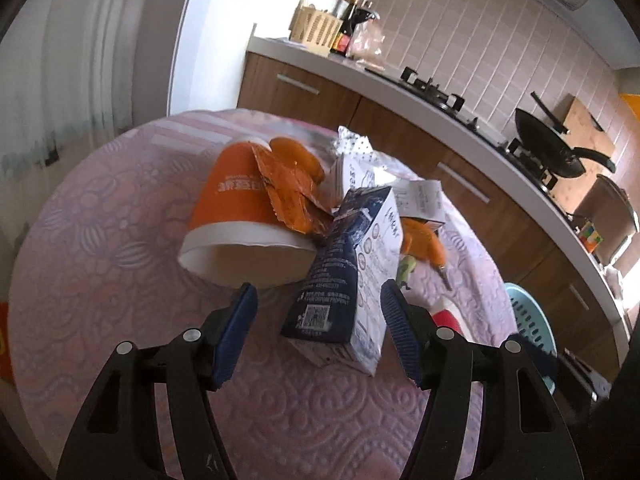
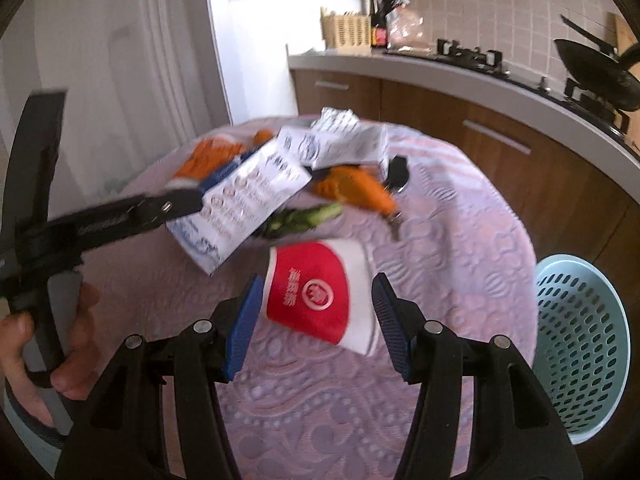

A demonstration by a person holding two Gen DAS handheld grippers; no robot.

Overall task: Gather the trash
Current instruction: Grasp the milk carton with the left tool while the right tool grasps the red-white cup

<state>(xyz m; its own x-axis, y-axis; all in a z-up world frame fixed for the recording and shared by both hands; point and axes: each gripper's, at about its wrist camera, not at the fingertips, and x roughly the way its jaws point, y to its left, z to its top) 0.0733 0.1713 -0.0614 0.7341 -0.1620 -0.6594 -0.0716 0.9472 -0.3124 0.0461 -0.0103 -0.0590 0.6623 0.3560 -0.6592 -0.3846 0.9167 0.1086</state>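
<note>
In the left wrist view my left gripper [image 1: 318, 292] is open, its jaws on either side of a dark blue and white carton [image 1: 348, 276] lying on the round table. An orange paper cup [image 1: 244, 216] lies on its side just beyond, with an orange wrapper [image 1: 292, 196] on it. In the right wrist view my right gripper [image 2: 318, 282] is open around a red and white paper cup [image 2: 320, 292] lying on its side. The left gripper [image 2: 132, 216] reaches in from the left at the carton [image 2: 244, 208].
Orange peel [image 2: 352, 190], green vegetable scraps [image 2: 304, 218], crumpled paper [image 2: 340, 140] and keys [image 2: 396, 178] lie behind on the lilac tablecloth [image 2: 460, 248]. A light blue perforated basket [image 2: 580, 336] stands right of the table. Kitchen counter with stove and wok [image 2: 596, 76] runs behind.
</note>
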